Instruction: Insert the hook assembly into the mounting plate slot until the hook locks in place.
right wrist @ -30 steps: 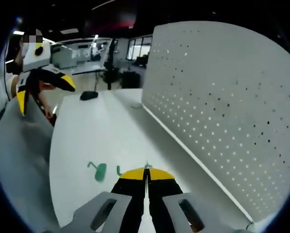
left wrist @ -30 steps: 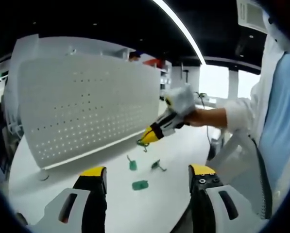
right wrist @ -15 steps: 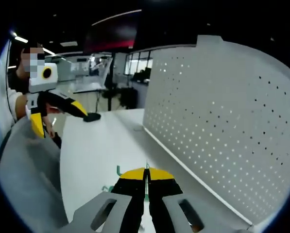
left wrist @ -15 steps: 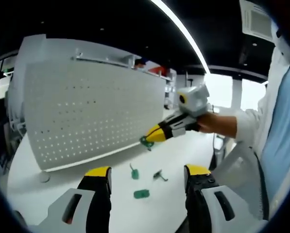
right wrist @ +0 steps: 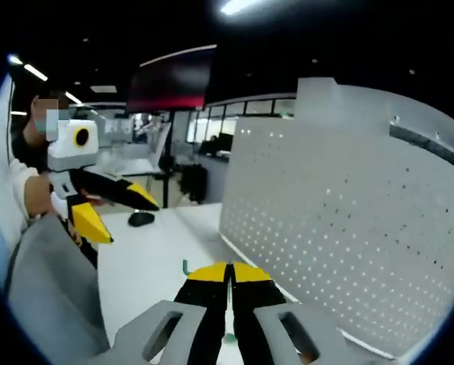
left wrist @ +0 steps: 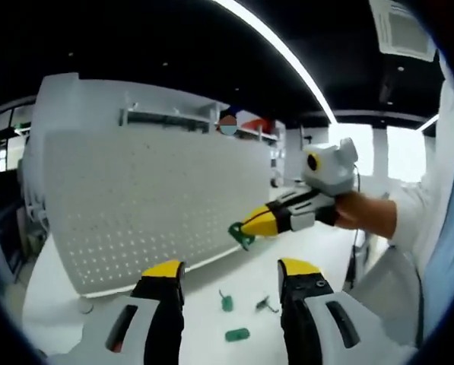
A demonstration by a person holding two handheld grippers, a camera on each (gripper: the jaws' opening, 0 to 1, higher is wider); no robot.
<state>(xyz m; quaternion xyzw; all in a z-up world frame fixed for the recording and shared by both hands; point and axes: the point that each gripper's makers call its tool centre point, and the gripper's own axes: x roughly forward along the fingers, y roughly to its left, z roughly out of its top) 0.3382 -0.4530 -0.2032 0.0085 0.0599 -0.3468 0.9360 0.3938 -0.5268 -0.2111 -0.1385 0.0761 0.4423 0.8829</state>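
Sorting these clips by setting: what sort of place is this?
Probably an open-plan office or lab: a white table with an upright pegboard panel, a long ceiling light strip, and more desks behind.

Illumination comes from a ceiling light strip [left wrist: 276, 47] against a dark ceiling, plus bright blown-out windows [left wrist: 347, 135] at the rear. The white pegboard [left wrist: 143, 201] and white table [right wrist: 139, 255] are evenly lit (small holes glow from backlight). Fisheye distortion bends edges in both views; detail is soft throughout.
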